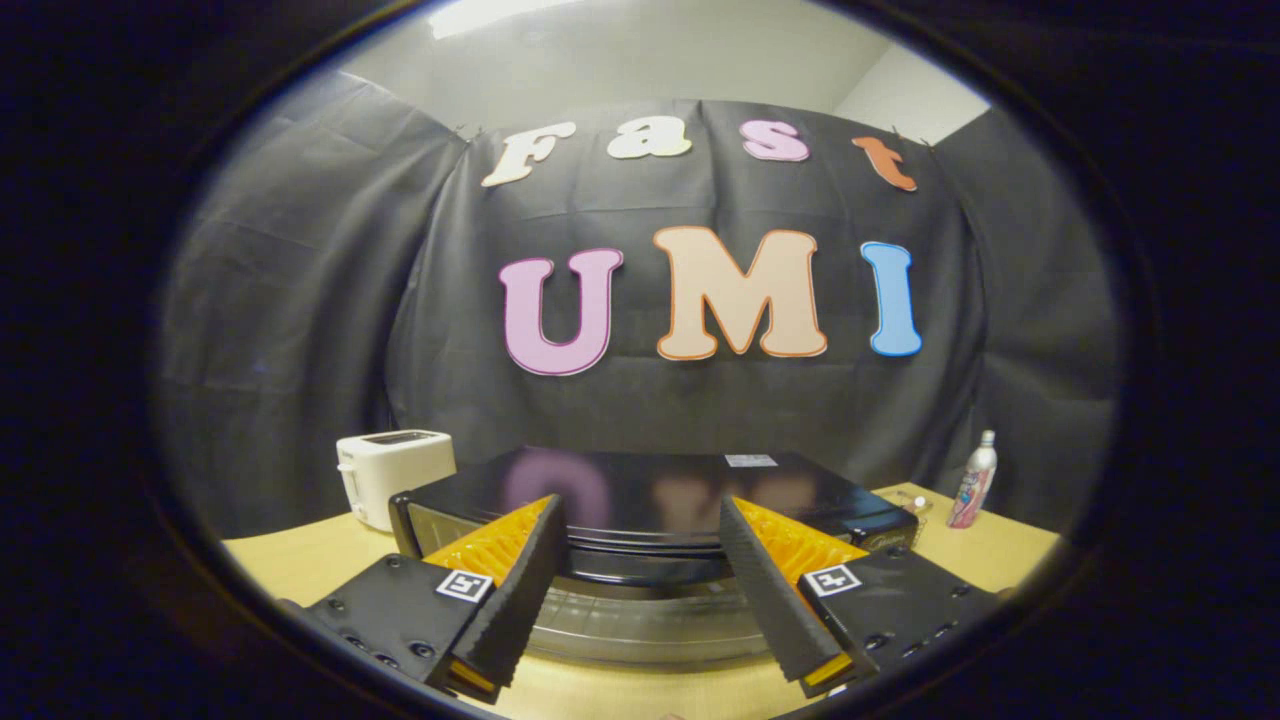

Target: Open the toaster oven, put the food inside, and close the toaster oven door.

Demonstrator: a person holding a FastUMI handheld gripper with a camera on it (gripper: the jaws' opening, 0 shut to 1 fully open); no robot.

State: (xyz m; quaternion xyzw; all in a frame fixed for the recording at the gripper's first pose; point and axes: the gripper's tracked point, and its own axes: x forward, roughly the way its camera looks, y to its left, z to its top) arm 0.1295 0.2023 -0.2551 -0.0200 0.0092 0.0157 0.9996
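A black toaster oven [650,490] with a glossy top stands on the wooden table [300,565], right in front of me. Its dark handle bar [640,570] runs along the top of the front, with the glass door [640,625] below it. My gripper [640,510] is open wide. Both fingers reach over the oven's front edge, one on each side of the middle of the handle, and neither presses on anything. Whether the door is fully closed I cannot tell from this angle.
A white slot toaster [395,470] stands on the table behind the oven's left corner. A slim white and pink bottle [975,480] stands at the back right, with a small clear dish [910,500] beside it. Black cloth walls close the booth behind.
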